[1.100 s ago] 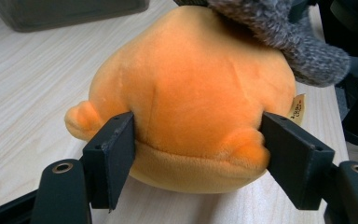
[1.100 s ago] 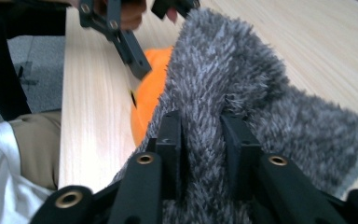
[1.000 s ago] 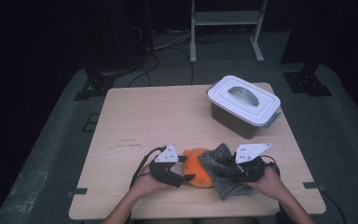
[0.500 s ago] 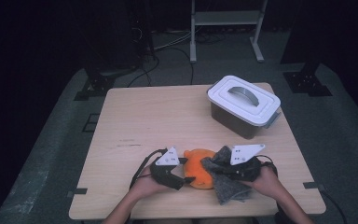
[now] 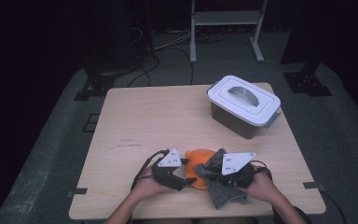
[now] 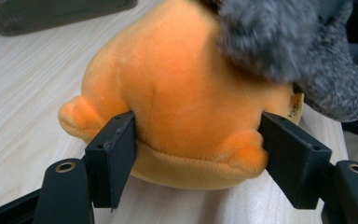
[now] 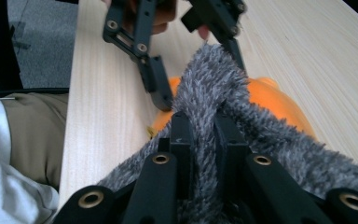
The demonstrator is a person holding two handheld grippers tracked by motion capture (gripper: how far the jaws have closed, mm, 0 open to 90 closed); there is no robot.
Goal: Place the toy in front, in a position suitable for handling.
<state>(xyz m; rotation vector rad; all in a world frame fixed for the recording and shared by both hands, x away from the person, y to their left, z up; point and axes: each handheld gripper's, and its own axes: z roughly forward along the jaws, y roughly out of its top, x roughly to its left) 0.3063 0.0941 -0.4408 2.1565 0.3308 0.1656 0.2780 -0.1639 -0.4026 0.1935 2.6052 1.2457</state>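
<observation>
An orange plush toy [image 5: 198, 158] lies near the table's front edge, between my two grippers. My left gripper [image 5: 182, 175] has its jaws pressed on both flanks of the plush [image 6: 191, 93], one finger [image 6: 109, 158] denting its side. A grey fluffy cloth [image 5: 223, 193] is draped from the right onto the plush. My right gripper [image 5: 219, 175] is shut on a fold of that cloth [image 7: 209, 79], its fingertips [image 7: 200, 126] buried in the pile. Beyond the fold, the plush [image 7: 270, 100] shows under the cloth, with the left gripper's fingers [image 7: 154, 84] around it.
A dark storage box with a white handled lid [image 5: 244, 100] stands at the back right of the wooden table [image 5: 168, 116]. Its base [image 6: 51, 14] shows in the left gripper view. The person's lap [image 7: 32, 135] sits just off the front edge.
My right gripper has shifted slightly left and toward the person, drawing the grey cloth further over the plush. The left gripper has barely moved.
</observation>
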